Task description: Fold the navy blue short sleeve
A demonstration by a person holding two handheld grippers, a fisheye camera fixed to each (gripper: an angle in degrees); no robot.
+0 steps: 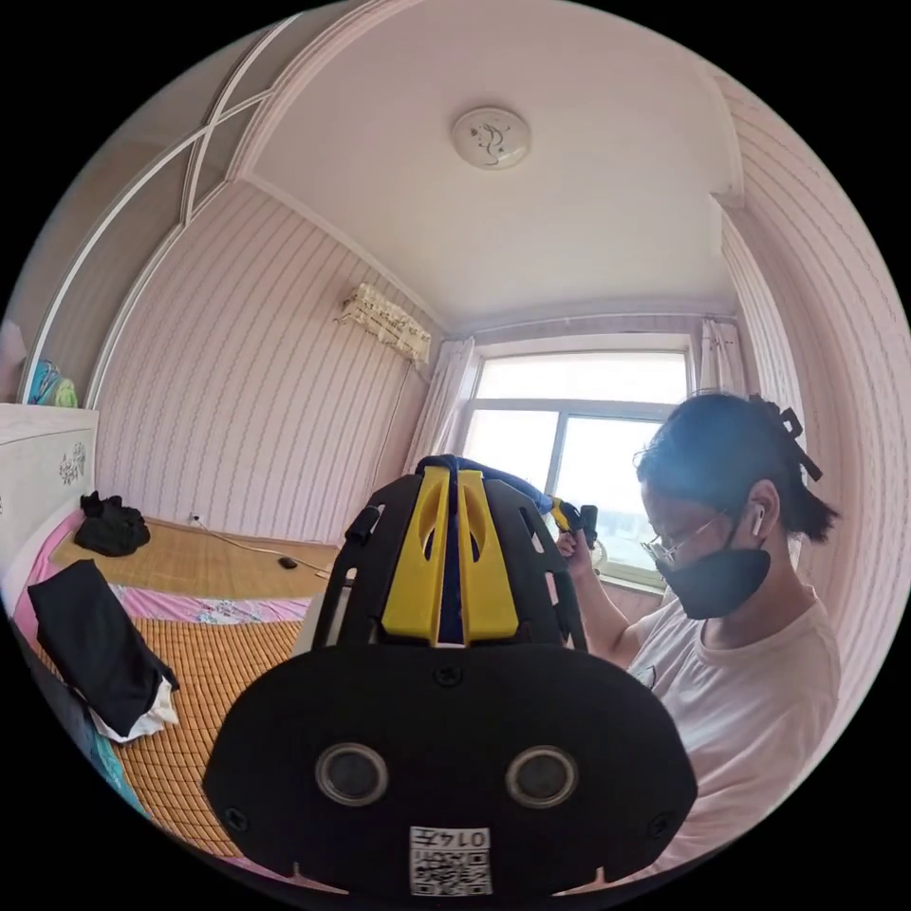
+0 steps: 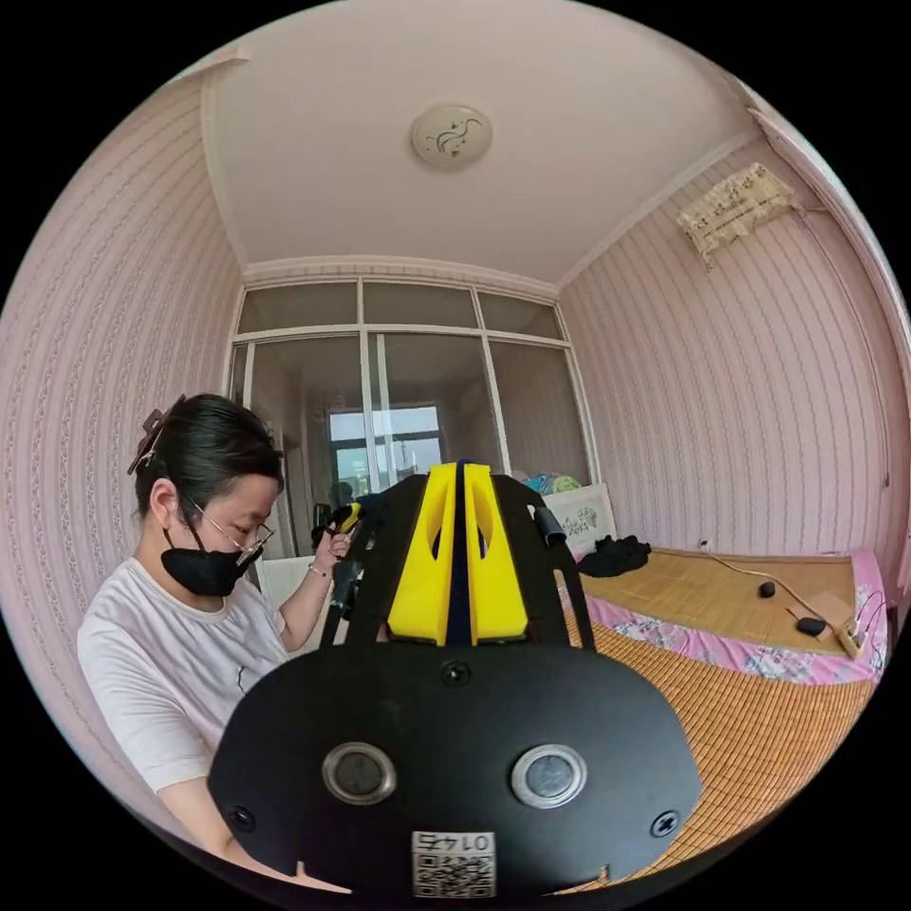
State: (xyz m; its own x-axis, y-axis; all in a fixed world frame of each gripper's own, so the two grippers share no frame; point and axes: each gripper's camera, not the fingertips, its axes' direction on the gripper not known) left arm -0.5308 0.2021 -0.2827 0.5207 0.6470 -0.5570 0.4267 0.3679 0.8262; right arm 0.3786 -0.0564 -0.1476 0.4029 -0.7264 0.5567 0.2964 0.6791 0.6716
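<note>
Both grippers are held up in the air in front of the person. In the left gripper view my left gripper (image 1: 454,474) has its yellow jaws shut on a strip of the navy blue short sleeve (image 1: 503,477). The cloth runs taut from there to my right gripper (image 1: 572,517), held in a hand. In the right gripper view my right gripper (image 2: 460,470) is likewise shut on a thin edge of the navy blue short sleeve (image 2: 460,569). My left gripper (image 2: 346,520) shows beyond it in the other hand. The rest of the garment is hidden below the cameras.
A person in a white T-shirt (image 1: 750,693) stands close behind the grippers. A bed with a bamboo mat (image 2: 759,721) lies below. On it are folded black clothes (image 1: 95,645), a black heap (image 1: 112,524), a cable and small black objects (image 2: 809,625).
</note>
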